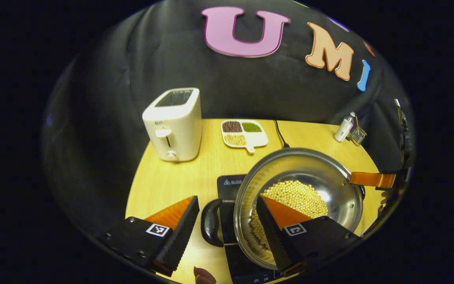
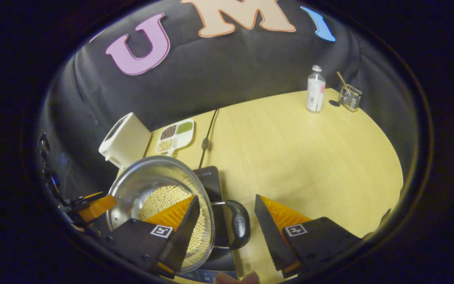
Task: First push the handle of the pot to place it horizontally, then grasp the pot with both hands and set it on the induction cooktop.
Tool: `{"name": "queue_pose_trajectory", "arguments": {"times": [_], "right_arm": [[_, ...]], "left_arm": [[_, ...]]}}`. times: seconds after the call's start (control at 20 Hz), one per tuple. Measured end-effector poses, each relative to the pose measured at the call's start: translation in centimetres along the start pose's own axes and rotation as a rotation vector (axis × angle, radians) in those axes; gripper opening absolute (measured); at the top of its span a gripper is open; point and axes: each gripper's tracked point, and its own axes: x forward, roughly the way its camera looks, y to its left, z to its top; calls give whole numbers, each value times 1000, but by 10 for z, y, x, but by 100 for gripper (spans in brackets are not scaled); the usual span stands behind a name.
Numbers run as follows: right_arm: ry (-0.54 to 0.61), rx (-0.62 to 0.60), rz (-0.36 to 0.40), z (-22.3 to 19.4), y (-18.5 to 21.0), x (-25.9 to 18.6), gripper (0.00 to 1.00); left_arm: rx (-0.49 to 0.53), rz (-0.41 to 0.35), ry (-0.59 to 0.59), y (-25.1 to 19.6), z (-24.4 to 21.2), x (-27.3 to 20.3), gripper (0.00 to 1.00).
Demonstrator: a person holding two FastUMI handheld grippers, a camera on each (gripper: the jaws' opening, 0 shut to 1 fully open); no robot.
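Both claws, left point(image 1: 225, 221) and right point(image 2: 224, 227), stand spread astride the pot's point(image 1: 329, 197) side handles. Pot sits over the cooktop point(image 1: 229, 185) on the desk point(image 2: 309, 157); releasing seems left.

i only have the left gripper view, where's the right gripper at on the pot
Observer: The right gripper straddles the pot's right handle, with one finger over the beans.
Operator: closed on it yet
Observer: No. It is open, and a gap shows on each side of the handle.
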Motion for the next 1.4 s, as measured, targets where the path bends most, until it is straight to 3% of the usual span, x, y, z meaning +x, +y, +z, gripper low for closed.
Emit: {"name": "queue_pose_trajectory", "arguments": {"times": [0.15, 0.35, 0.7, 0.75, 0.9, 0.95, 1.1, 1.25, 1.4], "right_arm": [[-53, 13, 34, 19, -9, -18, 89], [-121, -6, 85, 46, -34, -53, 85], [-285, -85, 173, 94, -85, -131, 88], [-306, -107, 184, 97, -92, -149, 85], [-396, -162, 209, 113, -116, -197, 88], [-429, -184, 216, 115, -124, -216, 84], [-489, -228, 217, 122, -149, -269, 88], [-573, -249, 215, 141, -164, -320, 85], [-620, -234, 231, 153, -166, -361, 85]], "left_arm": [[68, 72, -99, -6, 33, -24, 93], [101, 157, -199, -34, 62, -70, 94], [-25, 146, -238, -133, 63, -132, 94], [-48, 141, -235, -147, 60, -143, 93], [-84, 123, -266, -195, 63, -180, 94], [-89, 123, -291, -208, 66, -192, 94], [-124, 89, -352, -254, 78, -224, 95], [-115, 68, -417, -291, 102, -256, 95], [-39, 44, -471, -324, 124, -285, 95]]}}
